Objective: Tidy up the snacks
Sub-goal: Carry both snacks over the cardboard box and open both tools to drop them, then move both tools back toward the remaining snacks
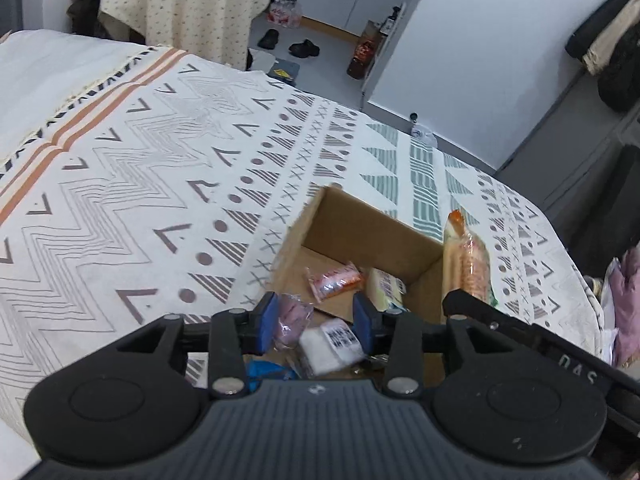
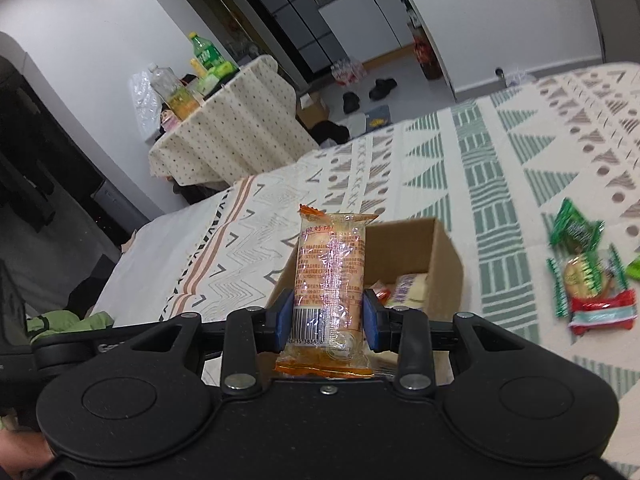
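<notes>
We hold the orange cracker pack (image 2: 330,280) upright in the right gripper (image 2: 329,316), long axis vertical, clamped near its lower end. The cardboard box (image 2: 440,276) lies just beyond and below. Left gripper (image 1: 316,322) hangs wide, holding nothing, over 4 or so snacks inside.

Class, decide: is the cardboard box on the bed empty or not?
Not empty. The cardboard box holds several wrapped snacks, visible through its open top.
</notes>
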{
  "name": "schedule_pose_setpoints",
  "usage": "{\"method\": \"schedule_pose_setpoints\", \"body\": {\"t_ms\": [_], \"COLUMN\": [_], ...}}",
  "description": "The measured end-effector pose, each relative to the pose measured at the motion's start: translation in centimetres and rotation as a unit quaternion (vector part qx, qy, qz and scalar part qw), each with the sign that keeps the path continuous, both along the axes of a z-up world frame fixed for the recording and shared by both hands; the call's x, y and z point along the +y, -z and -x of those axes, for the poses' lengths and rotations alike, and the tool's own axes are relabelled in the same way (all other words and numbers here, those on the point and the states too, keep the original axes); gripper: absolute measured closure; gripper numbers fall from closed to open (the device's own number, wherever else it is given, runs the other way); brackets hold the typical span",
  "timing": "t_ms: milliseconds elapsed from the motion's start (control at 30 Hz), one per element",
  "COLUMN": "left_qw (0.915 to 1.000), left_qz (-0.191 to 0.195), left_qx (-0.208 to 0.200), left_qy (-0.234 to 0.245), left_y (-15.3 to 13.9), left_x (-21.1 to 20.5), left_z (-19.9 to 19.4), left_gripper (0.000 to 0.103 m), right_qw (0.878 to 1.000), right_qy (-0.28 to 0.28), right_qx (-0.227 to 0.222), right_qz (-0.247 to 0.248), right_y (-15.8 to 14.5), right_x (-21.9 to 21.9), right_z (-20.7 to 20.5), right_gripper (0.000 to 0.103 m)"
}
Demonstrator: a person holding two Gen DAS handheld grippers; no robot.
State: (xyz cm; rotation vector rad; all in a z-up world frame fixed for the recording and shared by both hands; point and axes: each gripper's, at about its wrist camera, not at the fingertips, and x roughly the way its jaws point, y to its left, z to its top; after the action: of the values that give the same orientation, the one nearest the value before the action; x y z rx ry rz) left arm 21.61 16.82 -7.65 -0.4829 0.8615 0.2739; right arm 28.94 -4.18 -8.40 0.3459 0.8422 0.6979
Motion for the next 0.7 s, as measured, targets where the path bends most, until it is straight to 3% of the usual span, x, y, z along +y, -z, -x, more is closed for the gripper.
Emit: {"method": "schedule_pose_setpoints", "body": {"t_ms": [167, 200, 233, 400, 700], "left_qw": [0.9999, 0.9999, 0.9999, 0.9996, 0.9996], "left_qz": [0.000, -0.001, -0.002, -0.014, -0.013], "left_qx": [-0.001, 0.000, 0.000, -0.012, -0.020], "left_qy": [-0.011, -0.012, -0.012, -0.019, -0.016], "left_y": [-0.3, -0.4, -0.5, -1.0, -1.7], "left_x": [1.4, 1.6, 1.7, 1.8, 0.7], "left_z": [0.5, 0.6, 0.7, 1.4, 2.3], "left_gripper": [0.055, 0.052, 0.048, 0.026, 0.017], "right_qw": [0.999, 0.999, 0.999, 0.999, 0.999], "right_qy": [0.002, -0.002, -0.003, 0.000, 0.005], "right_qx": [0.030, 0.033, 0.037, 0.044, 0.025], "right_qz": [-0.029, -0.027, -0.019, -0.003, 0.039], "right_y": [0.8, 1.0, 1.1, 1.1, -0.6], "right_x": [1.7, 1.9, 2.2, 1.2, -2.4], "right_z": [-0.9, -1.0, -1.0, -0.3, 1.1], "right_gripper": [0.062, 0.050, 0.046, 0.046, 0.044]}}
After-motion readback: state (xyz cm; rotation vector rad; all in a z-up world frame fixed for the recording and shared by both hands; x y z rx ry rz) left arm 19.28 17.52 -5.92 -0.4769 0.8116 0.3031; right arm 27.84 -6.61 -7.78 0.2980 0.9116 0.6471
